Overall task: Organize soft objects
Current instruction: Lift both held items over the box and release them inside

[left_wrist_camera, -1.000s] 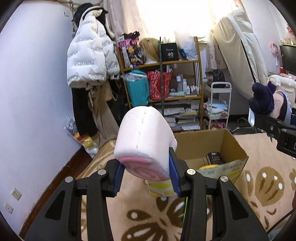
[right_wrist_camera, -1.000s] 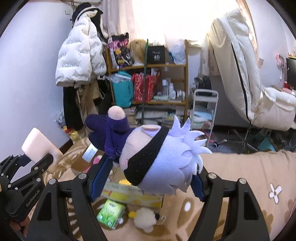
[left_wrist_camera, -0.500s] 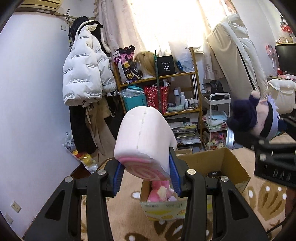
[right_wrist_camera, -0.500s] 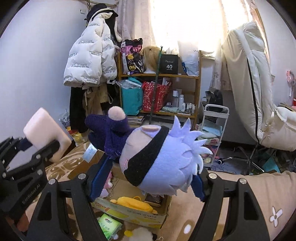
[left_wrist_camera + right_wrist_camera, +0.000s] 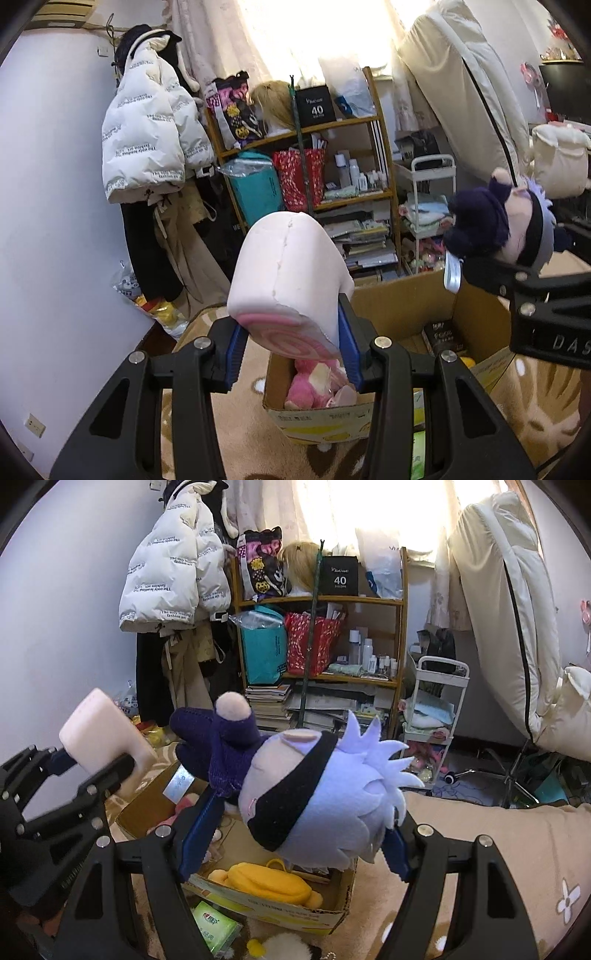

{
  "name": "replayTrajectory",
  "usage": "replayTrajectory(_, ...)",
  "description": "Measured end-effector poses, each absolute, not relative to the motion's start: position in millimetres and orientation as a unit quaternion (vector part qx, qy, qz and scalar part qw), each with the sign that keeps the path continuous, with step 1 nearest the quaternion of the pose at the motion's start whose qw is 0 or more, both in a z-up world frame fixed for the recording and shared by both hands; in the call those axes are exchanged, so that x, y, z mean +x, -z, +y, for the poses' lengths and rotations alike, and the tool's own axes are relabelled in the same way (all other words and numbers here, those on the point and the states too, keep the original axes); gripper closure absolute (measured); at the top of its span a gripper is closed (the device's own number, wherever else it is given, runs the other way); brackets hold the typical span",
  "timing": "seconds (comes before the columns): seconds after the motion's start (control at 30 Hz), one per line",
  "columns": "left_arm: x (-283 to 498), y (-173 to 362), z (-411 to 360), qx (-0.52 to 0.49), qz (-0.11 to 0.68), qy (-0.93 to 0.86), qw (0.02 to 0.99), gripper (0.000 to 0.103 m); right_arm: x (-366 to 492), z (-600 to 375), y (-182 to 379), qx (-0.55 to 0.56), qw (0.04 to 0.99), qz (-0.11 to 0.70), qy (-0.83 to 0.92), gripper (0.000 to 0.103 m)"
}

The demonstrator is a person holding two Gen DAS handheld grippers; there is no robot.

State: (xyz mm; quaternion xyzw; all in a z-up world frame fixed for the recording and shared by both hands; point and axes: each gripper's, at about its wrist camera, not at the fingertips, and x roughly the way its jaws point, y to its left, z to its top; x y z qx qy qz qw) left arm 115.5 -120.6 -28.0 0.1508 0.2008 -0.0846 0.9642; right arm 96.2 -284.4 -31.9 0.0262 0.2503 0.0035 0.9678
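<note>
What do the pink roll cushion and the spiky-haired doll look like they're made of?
Pink roll cushion: probably matte plush fabric over soft filling, judging by its stitched seam. Spiky-haired doll: likely felt or fleece, with flat cut spikes and a knit-looking dark body.

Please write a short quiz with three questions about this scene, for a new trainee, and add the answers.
1. True or false: the left gripper is shut on the pink squishy block.
2. Which toy does the right gripper hold?
A. the plush doll
B. a teddy bear
3. Fill in: the yellow plush lies inside the ____.

Key: 1 true; 2 A; 3 cardboard box.
</note>
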Motion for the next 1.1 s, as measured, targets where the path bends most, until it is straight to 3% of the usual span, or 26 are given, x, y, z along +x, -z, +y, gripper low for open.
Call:
replayTrajectory(0.8,136.4,59.1,-112.7,0.143,0.257,0.086,0.952,0.059,112.4,-282.8,58.8,0.034,0.954,0.298,-0.006,0.021)
replayTrajectory(1.1,138.6,61.3,-111.4,0.146,0.265,0.079,0.950,0.049,116.0,-293.4,64.9,0.091,0.942,0.323,-0.031,0.018)
